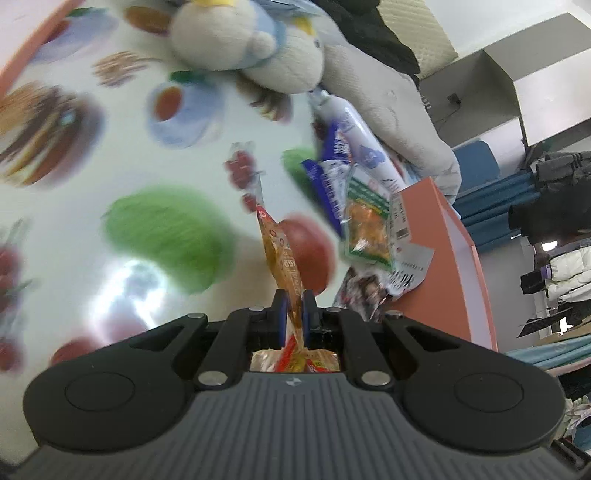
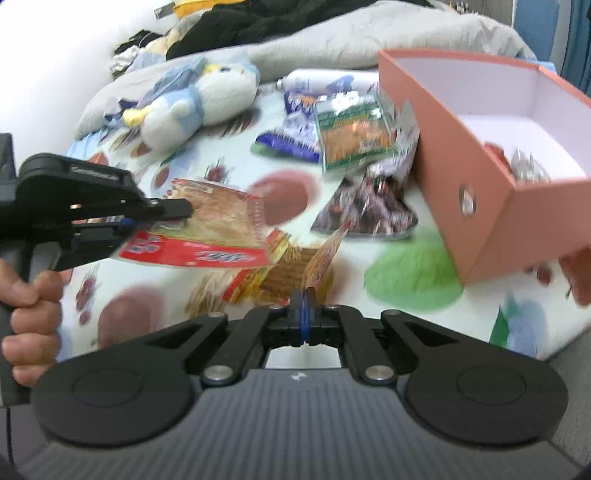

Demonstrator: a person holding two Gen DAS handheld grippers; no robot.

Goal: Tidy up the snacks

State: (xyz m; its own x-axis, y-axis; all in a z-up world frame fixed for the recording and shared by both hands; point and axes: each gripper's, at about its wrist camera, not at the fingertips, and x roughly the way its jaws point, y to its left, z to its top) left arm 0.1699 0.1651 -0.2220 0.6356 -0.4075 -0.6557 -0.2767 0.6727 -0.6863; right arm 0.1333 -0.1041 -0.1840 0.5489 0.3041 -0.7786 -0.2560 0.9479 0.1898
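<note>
My left gripper (image 1: 294,304) is shut on an orange and red snack packet (image 1: 282,258), held edge-on above the table. In the right wrist view this gripper (image 2: 177,212) holds the same flat packet (image 2: 207,229) in the air at the left. My right gripper (image 2: 303,295) is shut on a second orange and red snack packet (image 2: 280,273), which hangs just above the tablecloth. An open orange box (image 2: 476,206) stands at the right with some snacks inside. A green packet (image 2: 354,136), a blue packet (image 2: 295,125) and a dark packet (image 2: 365,210) lie beside it.
The table wears a white fruit-print cloth (image 2: 413,277). A white and blue plush toy (image 2: 195,99) lies at the back left, and a white tube (image 2: 325,79) behind the packets. Grey and black clothing (image 2: 332,33) is piled at the far edge.
</note>
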